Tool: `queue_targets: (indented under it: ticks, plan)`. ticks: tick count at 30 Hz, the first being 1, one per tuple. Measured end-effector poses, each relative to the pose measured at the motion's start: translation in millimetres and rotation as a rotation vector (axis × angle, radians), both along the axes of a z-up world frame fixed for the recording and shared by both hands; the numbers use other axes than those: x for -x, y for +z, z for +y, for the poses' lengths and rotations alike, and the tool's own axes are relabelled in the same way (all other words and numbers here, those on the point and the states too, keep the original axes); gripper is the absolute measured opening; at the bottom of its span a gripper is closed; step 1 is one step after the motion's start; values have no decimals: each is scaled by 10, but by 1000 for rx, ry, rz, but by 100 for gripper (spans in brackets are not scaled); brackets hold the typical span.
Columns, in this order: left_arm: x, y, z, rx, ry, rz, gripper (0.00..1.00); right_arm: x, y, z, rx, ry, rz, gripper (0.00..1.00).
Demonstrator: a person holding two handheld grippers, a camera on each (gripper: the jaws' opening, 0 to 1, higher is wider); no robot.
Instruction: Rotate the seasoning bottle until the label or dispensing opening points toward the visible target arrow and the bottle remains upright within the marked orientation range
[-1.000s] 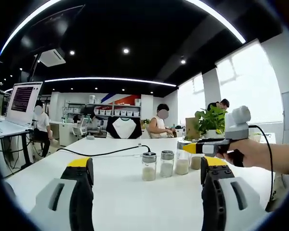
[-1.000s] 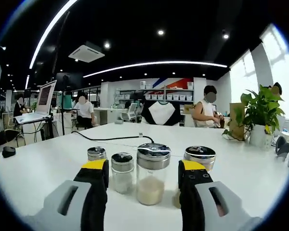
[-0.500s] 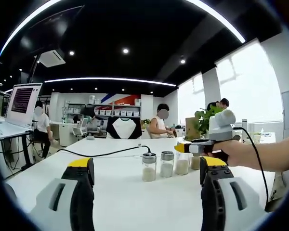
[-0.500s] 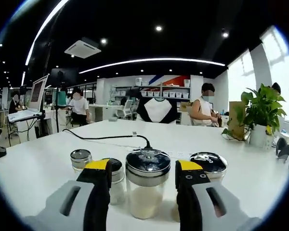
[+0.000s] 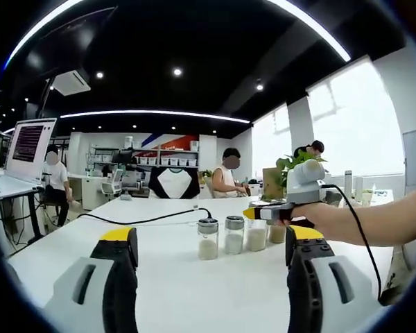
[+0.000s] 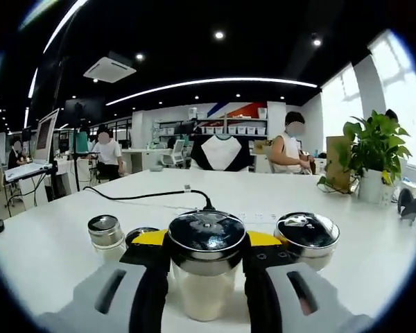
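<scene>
On a white table, the right gripper brackets a slick, breakable glass seasoning bottle, grip unconfirmed, best held below its metal lid; the left gripper hangs open, empty.

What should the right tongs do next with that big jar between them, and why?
Probably squeeze shut. In the right gripper view the right tongs sit either side of the seasoning bottle, which stands upright on the white table. Whether they grip yet is unclear; turning needs a firm hold.

A white table carries four seasoning jars and a black cable.
</scene>
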State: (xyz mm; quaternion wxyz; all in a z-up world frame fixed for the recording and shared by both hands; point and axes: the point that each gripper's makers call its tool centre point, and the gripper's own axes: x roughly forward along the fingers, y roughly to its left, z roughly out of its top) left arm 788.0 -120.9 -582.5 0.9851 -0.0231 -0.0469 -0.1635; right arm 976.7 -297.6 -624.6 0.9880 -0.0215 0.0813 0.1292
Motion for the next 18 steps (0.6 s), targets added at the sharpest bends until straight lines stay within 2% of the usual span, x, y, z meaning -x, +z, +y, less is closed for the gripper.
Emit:
queue_targets:
  ticks: [11,18]
  plan:
    - [-9,-13,-13,2,-7,1,92,-32,2,46,26,27,6,40]
    - [-5,-47,-14,3,-11,11,91,-35,-5,36,26,2,37,39]
